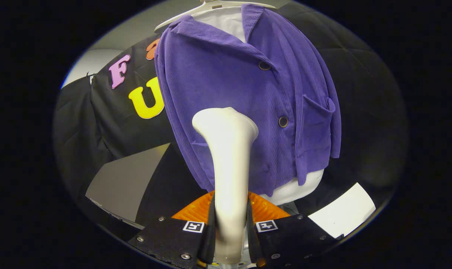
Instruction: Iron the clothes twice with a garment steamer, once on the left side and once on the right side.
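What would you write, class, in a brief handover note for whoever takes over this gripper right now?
Gripper: shut on the garment steamer, both fingers pressing its handle.
Steamer: held upright between the fingers, its head in front of the purple corduroy jacket, near the lower middle; whether it touches the cloth cannot be told.
Jacket: on a white hanger over a white shirt, buttoned, with a chest pocket beyond the steamer head.
Done: steamer picked up and brought to the jacket.
Left: completed passes cannot be judged; make sure left and right sides each get one.
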Demonstrator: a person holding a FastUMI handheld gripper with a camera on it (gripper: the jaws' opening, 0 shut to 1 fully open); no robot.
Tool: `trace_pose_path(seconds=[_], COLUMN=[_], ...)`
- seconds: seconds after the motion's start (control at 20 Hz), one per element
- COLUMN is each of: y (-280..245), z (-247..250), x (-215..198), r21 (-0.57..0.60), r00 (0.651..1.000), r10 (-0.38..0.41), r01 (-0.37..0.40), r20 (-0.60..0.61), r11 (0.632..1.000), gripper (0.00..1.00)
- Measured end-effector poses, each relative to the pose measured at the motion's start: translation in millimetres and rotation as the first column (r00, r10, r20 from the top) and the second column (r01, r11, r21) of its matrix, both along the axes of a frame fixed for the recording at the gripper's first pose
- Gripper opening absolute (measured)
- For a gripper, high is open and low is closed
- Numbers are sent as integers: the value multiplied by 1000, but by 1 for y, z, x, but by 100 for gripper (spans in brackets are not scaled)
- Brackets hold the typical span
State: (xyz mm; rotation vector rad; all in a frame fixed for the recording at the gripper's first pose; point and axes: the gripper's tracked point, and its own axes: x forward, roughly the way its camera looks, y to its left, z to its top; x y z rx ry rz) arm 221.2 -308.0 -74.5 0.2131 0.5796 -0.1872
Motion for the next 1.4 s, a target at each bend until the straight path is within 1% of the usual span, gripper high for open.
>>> trace_pose_path(seconds=[0.2, 0.55, 0.8, 1.0, 1.1, 1.2, 1.3, 1.4], y=[-1, -1, -9, -11, -12, -12, -9, -8], z=[-36, -98, -148, -176, -182, -179, -161, -133], x=[-17, -32, -45, -53, -59, -64, -68, -71], r21=[2, 15, 37, 51, 62, 77, 92, 90], r00=[999, 990, 975, 962, 958, 961, 970, 981], r10=[-18, -28, -59, -79, -87, -90, -87, -76], r01=[18, 31, 69, 95, 108, 114, 111, 93], r20=[-48, -139, -212, -262, -273, -260, -228, -177], r11=[1000, 999, 997, 994, 992, 991, 990, 992], gripper=[36, 36, 36, 36, 36, 36, 36, 36])
